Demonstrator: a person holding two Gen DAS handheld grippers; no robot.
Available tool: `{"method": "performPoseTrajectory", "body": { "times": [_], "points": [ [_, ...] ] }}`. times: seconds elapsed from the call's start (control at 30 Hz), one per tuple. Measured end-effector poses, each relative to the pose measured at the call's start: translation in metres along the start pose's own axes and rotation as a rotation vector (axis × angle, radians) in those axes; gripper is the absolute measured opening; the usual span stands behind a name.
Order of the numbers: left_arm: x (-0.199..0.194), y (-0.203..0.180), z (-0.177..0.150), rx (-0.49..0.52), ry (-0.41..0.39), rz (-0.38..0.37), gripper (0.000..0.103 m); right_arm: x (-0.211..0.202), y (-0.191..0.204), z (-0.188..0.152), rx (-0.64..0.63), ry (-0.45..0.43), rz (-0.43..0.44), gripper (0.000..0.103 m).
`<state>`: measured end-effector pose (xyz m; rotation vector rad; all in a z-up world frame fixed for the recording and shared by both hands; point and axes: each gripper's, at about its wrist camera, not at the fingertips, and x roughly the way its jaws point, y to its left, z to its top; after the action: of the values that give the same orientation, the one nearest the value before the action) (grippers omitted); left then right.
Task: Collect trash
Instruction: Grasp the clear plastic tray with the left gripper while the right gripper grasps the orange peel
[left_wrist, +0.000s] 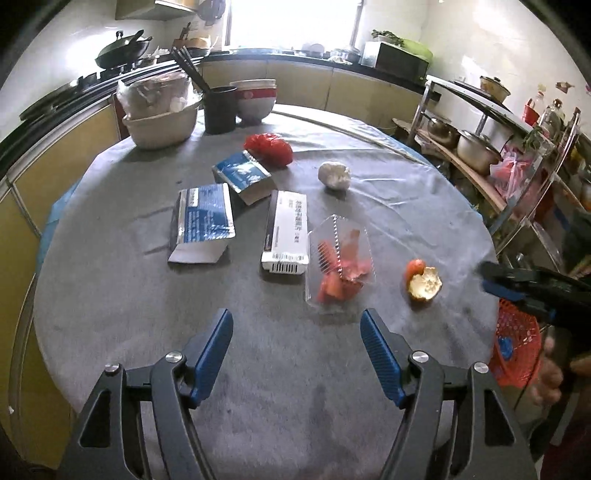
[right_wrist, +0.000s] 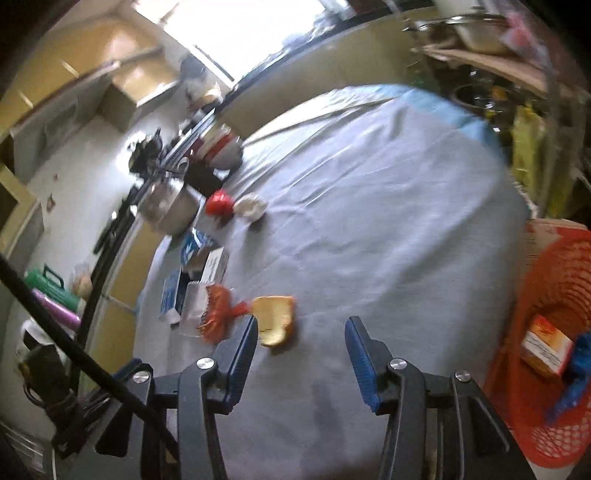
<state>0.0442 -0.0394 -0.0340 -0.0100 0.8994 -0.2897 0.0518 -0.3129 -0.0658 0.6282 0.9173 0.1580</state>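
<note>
Trash lies on the round grey-clothed table (left_wrist: 258, 369): an orange peel (left_wrist: 424, 282), a clear plastic tray with red scraps (left_wrist: 340, 267), a white box (left_wrist: 287, 232), two blue-and-white packets (left_wrist: 203, 221) (left_wrist: 245, 177), a red wrapper (left_wrist: 269, 147) and a white crumpled wad (left_wrist: 334, 175). My left gripper (left_wrist: 297, 332) is open and empty above the near table edge. My right gripper (right_wrist: 301, 338) is open and empty, with the orange peel (right_wrist: 275, 319) just beyond its left finger. A red mesh basket (right_wrist: 554, 332) at the right holds an orange box (right_wrist: 546, 347) and blue trash.
Stacked bowls (left_wrist: 162, 122), a black cup with chopsticks (left_wrist: 219, 109) and a red-and-white bowl (left_wrist: 256, 98) stand at the table's far side. A metal rack with pots (left_wrist: 480, 140) stands to the right. Kitchen counters run behind. The right gripper (left_wrist: 517, 284) shows at the left view's edge.
</note>
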Motion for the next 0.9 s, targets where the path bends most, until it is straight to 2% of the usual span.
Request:
{"method": "performPoseTrajectory", "body": {
  "times": [0.17, 0.33, 0.4, 0.6, 0.7, 0.9],
  "points": [
    [0.008, -0.002, 0.004, 0.040, -0.006, -0.006, 0.074, 0.040, 0.019, 0.007, -0.014, 0.063, -0.056, 0.053],
    [0.017, -0.001, 0.007, 0.029, 0.014, -0.040, 0.075, 0.065, 0.029, 0.012, -0.040, 0.110, -0.105, 0.053],
    [0.018, -0.001, 0.009, 0.031, 0.012, -0.050, 0.075, 0.077, 0.028, 0.012, -0.015, 0.136, -0.112, 0.046],
    [0.024, -0.003, 0.011, 0.024, 0.027, -0.054, 0.075, 0.079, 0.034, 0.012, -0.059, 0.114, -0.123, 0.035],
    [0.028, -0.009, 0.013, 0.027, 0.039, -0.059, 0.075, 0.075, 0.028, 0.010, -0.052, 0.108, -0.099, 0.031],
    [0.052, -0.031, 0.022, 0.064, 0.077, -0.051, 0.076, 0.058, 0.009, 0.007, -0.024, 0.082, -0.098, 0.030]
  ]
}}
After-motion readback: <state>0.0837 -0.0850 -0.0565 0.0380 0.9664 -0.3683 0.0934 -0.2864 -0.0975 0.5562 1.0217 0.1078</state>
